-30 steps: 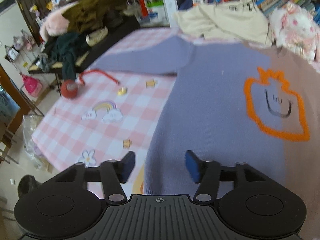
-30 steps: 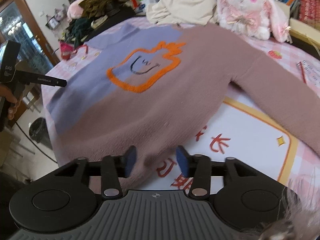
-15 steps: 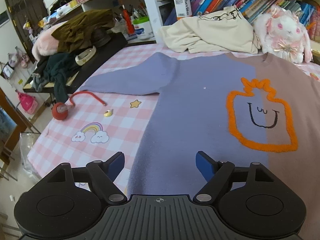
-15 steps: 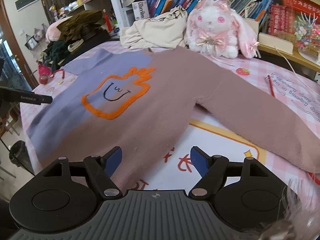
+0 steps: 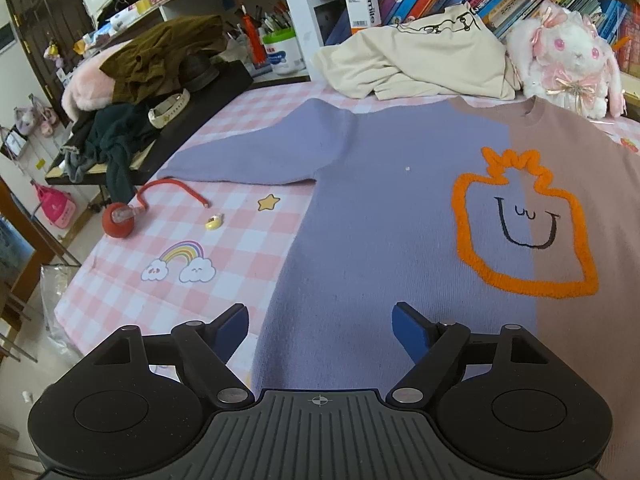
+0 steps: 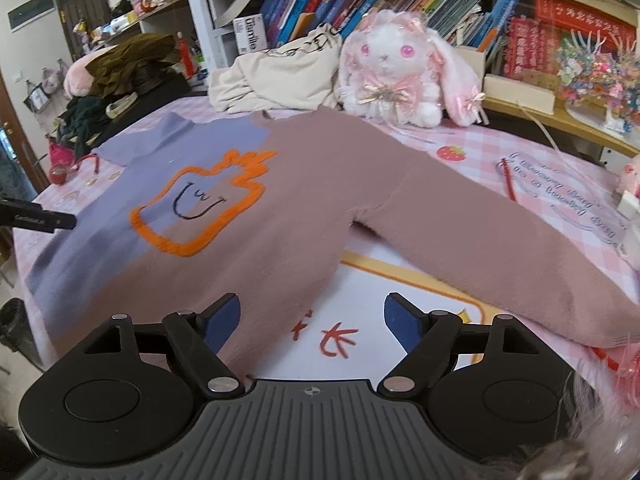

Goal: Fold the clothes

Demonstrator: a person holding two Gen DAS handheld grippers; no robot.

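Observation:
A sweater, purple on one half and dusty brown on the other, with an orange outlined face, lies flat and spread on the pink checked table. My left gripper hangs open just above the purple hem near its left corner, with nothing pinched. In the right wrist view the sweater stretches a brown sleeve out to the right. My right gripper hovers over the brown hem's right corner; its jaws are opening, and the pads do not press the cloth.
A cream garment and a plush rabbit sit at the table's back, in front of bookshelves. A red ball with a cord lies left of the sweater. Dark clothes are piled on a black side table. The table's edge drops off at the left.
Both grippers' jaws have spread wider. Both cameras have tilted up, so more of the shelves shows. The sweater has stayed flat on the table.

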